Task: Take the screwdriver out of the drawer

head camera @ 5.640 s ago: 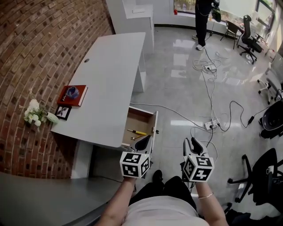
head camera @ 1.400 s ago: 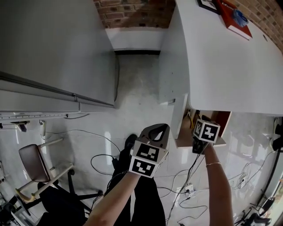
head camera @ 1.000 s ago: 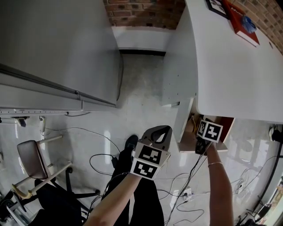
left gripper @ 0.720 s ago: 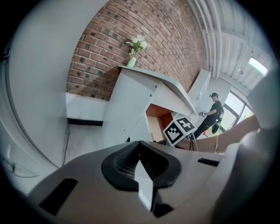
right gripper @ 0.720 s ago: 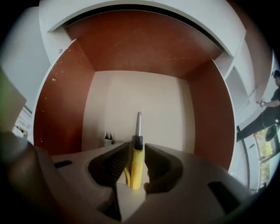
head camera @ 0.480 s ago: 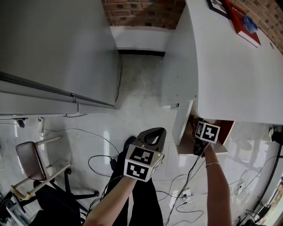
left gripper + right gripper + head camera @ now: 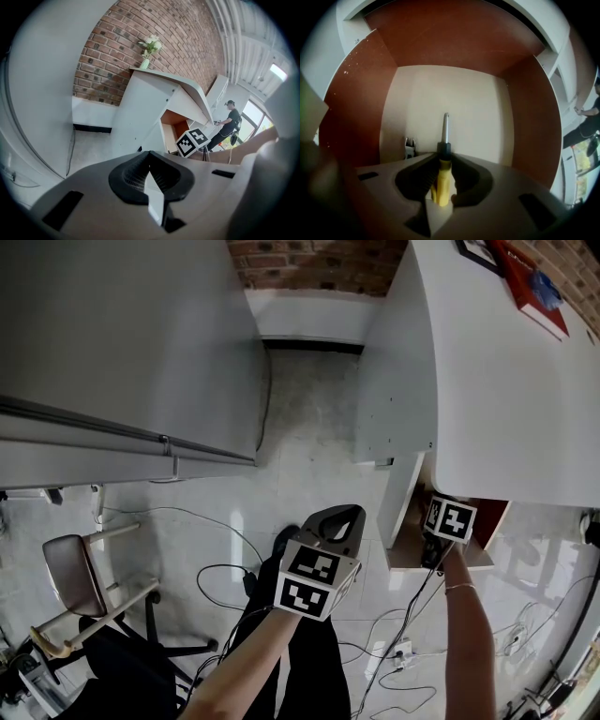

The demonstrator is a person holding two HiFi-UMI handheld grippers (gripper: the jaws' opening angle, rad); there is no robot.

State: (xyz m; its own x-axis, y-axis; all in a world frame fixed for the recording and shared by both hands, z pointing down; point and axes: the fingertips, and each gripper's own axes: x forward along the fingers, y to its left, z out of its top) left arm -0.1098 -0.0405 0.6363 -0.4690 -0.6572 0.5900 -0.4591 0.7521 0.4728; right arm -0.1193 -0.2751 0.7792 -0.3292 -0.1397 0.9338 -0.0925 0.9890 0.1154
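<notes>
The right gripper (image 7: 443, 164) reaches steeply down into the open drawer (image 7: 405, 512), which stands pulled out from under the white desk (image 7: 506, 381). In the right gripper view its fingers are closing, and the screwdriver (image 7: 444, 150) stands between them. The yellow handle (image 7: 442, 180) lies in the narrow gap, very near to both pads, but I cannot tell if they already press on it. The black collar and the metal shaft stick out past the fingertips, over the pale drawer bottom (image 7: 454, 98). The screwdriver is inside the drawer, between the red-brown side walls (image 7: 354, 108). A small metal part (image 7: 408, 147) lies on the drawer bottom, just to the left of the shaft.

The left gripper (image 7: 343, 514) hangs in the air above the tiled floor (image 7: 309, 456), well apart from the drawer. Its fingers (image 7: 136, 171) are pressed together and nothing is between them. From the left gripper view the marker cube (image 7: 192, 143) of the right gripper shows at the drawer opening.

On the desk top lie a red book (image 7: 536, 285) and a picture frame (image 7: 476, 251), both far from the drawer. Cables (image 7: 394, 652) lie on the floor below the right arm.
</notes>
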